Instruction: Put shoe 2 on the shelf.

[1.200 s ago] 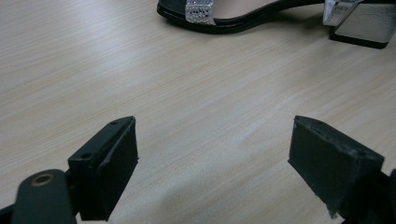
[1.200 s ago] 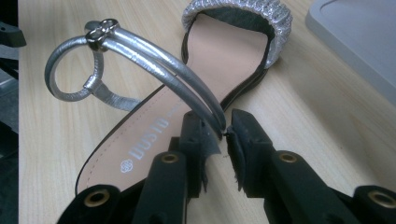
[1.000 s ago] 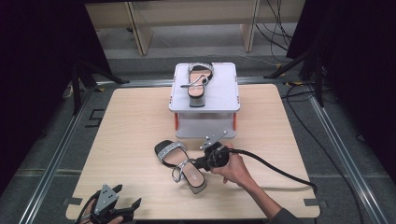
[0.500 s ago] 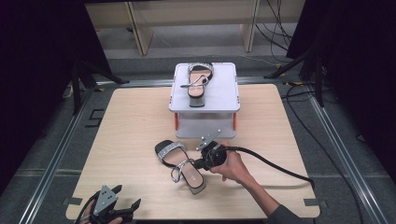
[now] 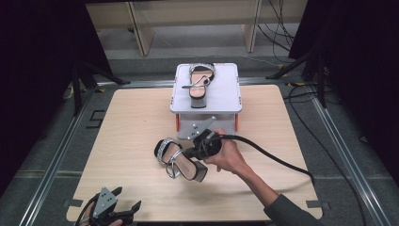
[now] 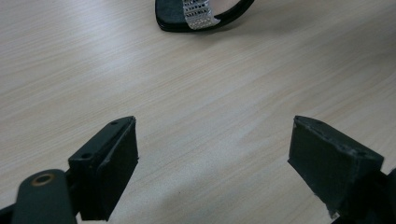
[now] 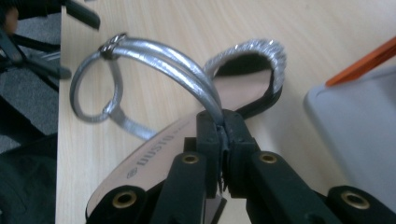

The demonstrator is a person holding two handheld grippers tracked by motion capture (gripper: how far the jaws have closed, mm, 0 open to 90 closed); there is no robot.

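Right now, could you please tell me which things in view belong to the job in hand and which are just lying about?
In the job:
- silver-strapped block-heel sandal, clamped by its strap
- right hand-held gripper, shut on it
- matching sandal on the grey box

Standing by:
- left hand-held gripper, open
- light wooden table

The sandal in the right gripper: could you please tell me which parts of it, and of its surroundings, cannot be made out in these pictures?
- Sandal, right gripper view: the heel end is hidden behind the right gripper, shut on the silver strap.
- Same sandal, left gripper view: cut off by the top edge.
- Insole lettering, high view: too small to read.
- Left gripper, high view: partly cut off by the bottom edge.
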